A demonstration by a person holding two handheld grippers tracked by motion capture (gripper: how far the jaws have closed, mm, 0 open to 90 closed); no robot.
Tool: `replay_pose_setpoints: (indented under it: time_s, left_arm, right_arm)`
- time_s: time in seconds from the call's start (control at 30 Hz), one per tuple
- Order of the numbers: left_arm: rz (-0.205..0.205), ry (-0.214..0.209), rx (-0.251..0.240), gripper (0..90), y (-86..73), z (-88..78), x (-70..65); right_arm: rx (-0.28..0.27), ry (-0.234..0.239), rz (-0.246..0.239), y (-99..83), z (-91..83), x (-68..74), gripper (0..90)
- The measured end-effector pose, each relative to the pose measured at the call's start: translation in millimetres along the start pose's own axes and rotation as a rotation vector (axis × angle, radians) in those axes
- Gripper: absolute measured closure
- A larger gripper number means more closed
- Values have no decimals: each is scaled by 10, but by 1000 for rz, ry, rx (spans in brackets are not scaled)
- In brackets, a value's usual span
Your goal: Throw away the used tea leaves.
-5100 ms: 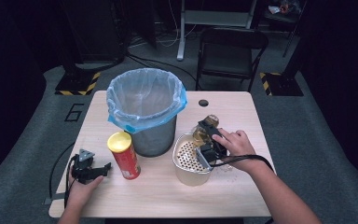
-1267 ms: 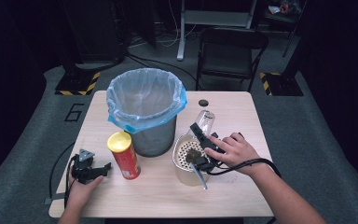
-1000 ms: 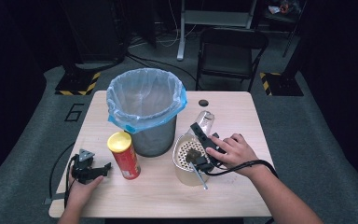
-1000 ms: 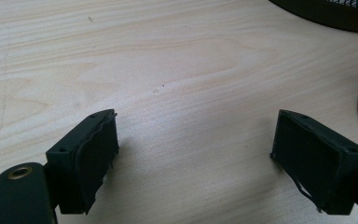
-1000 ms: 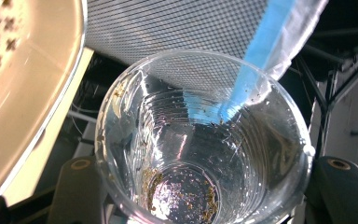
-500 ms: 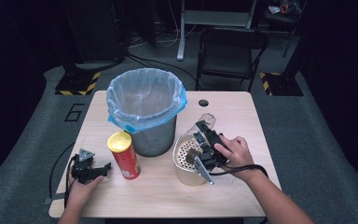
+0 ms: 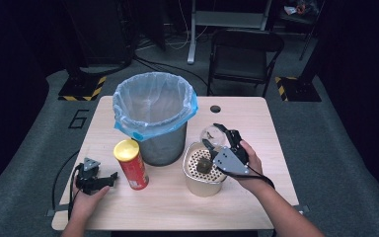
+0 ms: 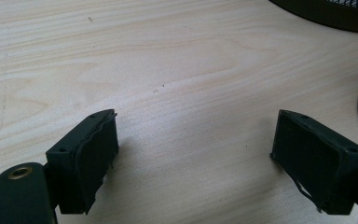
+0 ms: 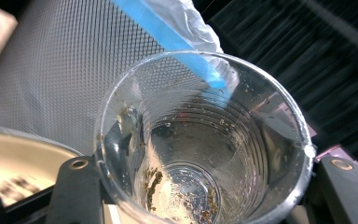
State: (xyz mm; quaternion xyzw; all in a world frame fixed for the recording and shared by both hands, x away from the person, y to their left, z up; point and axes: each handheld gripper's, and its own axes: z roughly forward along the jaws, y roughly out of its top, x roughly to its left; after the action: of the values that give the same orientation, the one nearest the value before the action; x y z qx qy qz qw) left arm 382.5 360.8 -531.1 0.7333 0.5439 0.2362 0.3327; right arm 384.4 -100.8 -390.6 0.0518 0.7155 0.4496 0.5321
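Observation:
My right gripper (image 7: pixel 211 134) is shut on a clear plastic cup (image 7: pixel 208 132), held tilted just above the far rim of a cream container (image 7: pixel 202 185) with a perforated insert. A brown lump (image 7: pixel 203 165) lies on that insert. In the right gripper view the cup (image 9: pixel 200 140) sits between the jaws of the right gripper (image 9: pixel 209 186), with brown specks stuck to its bottom and wall. The left gripper (image 7: pixel 109 177) rests on the table near the front left corner, open and holding nothing (image 8: pixel 193 154).
A mesh bin (image 7: pixel 163 145) lined with a blue-edged bag (image 7: pixel 153 103) stands at the table's middle, right beside the cup. A red chips can with a yellow lid (image 7: pixel 131 165) stands between the left gripper and the bin. A black chair (image 7: pixel 246 54) stands beyond the table.
The right hand has shifted a little to the right and up with the cup still in its jaws. The left hand and its gripper have stayed put.

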Motion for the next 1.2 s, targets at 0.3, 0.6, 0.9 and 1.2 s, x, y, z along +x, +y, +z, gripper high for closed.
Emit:
replay_pose_setpoints:
  time_s: [0.3, 0.6, 0.9, 1.2]
  left_arm:
    - [0, 0, 0, 140, 0, 0, 0]
    - [0, 0, 0, 140, 0, 0, 0]
    - [0, 0, 0, 140, 0, 0, 0]
    - [0, 0, 0, 140, 0, 0, 0]
  right_arm:
    - [-4, 120, 398, -97, 20, -173, 360]
    - [6, 298, 817, -225, 14, -366, 361]
    - [33, 335, 797, -128, 22, -465, 366]
    - [58, 340, 759, -5, 53, -518, 366]
